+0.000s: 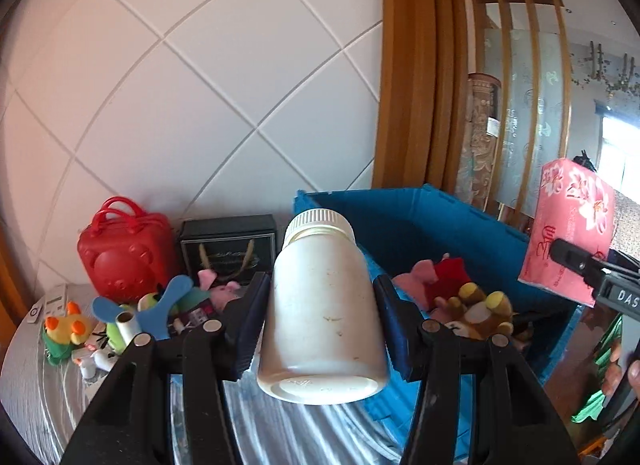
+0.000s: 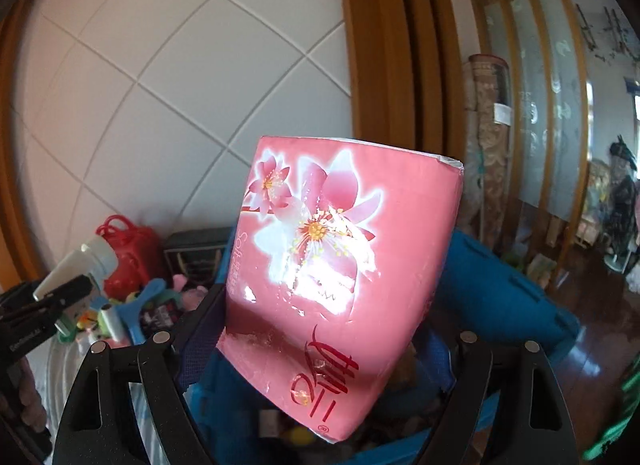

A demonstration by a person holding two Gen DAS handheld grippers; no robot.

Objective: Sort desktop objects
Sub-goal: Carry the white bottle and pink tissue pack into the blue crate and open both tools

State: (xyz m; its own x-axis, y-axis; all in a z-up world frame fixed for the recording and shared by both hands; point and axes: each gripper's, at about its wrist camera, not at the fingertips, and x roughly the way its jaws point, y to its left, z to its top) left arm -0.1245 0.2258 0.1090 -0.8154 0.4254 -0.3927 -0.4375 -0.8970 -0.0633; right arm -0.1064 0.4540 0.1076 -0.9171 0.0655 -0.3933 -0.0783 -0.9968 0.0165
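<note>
A white plastic bottle [image 1: 324, 305] with a ribbed white cap is raised in the air, cap away from the camera. My left gripper [image 1: 320, 285] is shut on its sides. Behind it stands a blue crate [image 1: 420, 217] with plush toys [image 1: 472, 305] inside. My right gripper [image 2: 328, 325] is shut on a pink flowered tissue pack [image 2: 336, 273], held above the blue crate [image 2: 500, 289]. In the left wrist view that tissue pack [image 1: 572, 225] shows at the right edge. The right wrist view has the bottle [image 2: 80, 261] at its left edge.
Left of the crate, a red bag-shaped case [image 1: 124, 253] and a black box [image 1: 228, 249] stand against the tiled wall. Small plush toys [image 1: 64, 333] and a blue Y-shaped piece [image 1: 160, 305] lie on the grey-covered table [image 1: 36, 385]. A wooden door frame [image 1: 408, 65] rises behind the crate.
</note>
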